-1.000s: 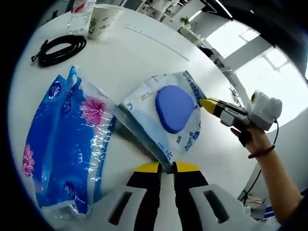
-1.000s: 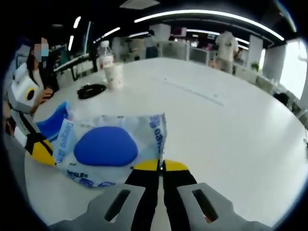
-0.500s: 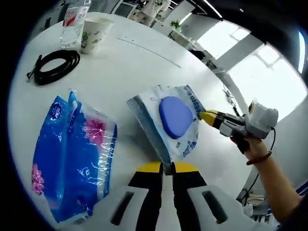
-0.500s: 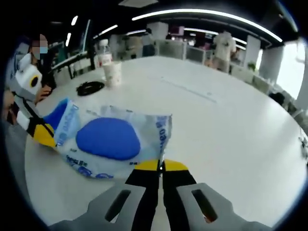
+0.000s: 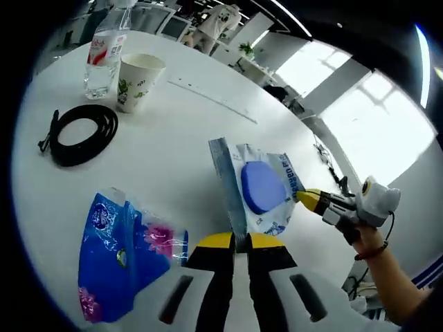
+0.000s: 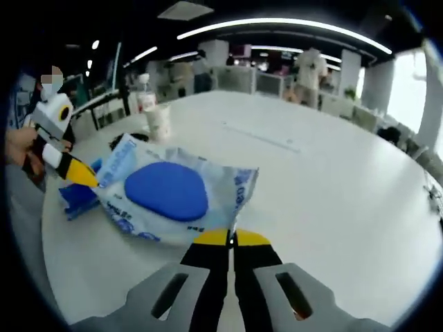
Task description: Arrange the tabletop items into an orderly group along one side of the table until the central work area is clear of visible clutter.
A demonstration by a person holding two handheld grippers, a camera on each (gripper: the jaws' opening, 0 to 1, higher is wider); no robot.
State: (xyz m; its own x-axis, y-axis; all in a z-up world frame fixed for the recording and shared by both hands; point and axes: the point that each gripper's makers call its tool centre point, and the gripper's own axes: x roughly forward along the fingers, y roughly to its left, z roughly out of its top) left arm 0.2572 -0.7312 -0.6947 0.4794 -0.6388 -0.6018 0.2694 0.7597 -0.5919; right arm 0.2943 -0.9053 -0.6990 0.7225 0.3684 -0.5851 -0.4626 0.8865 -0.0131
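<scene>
- Open-plan office with ceiling strip lights and bright windows; I'm working over a big white round bench.
- My left gripper: fingers clenched on one edge of the wet-wipes pack, which is lifted clear of the bench.
- My right gripper: fingers clenched on the opposite edge of the same pack. Blue oval lid faces up in the right gripper view.
- So the pack hangs between both grippers. In the left gripper view the right gripper comes in from the right, yellow tips on the pack's edge, a hand behind it.
- In the right gripper view the left gripper pinches the pack's far-left corner.
- Blue tissue pack lies on the bench, near left, below the lifted pack.
- Black cable coil sits further left.
- Paper cup and water bottle stand upright side by side at the far left, close together; can't tell if touching.
</scene>
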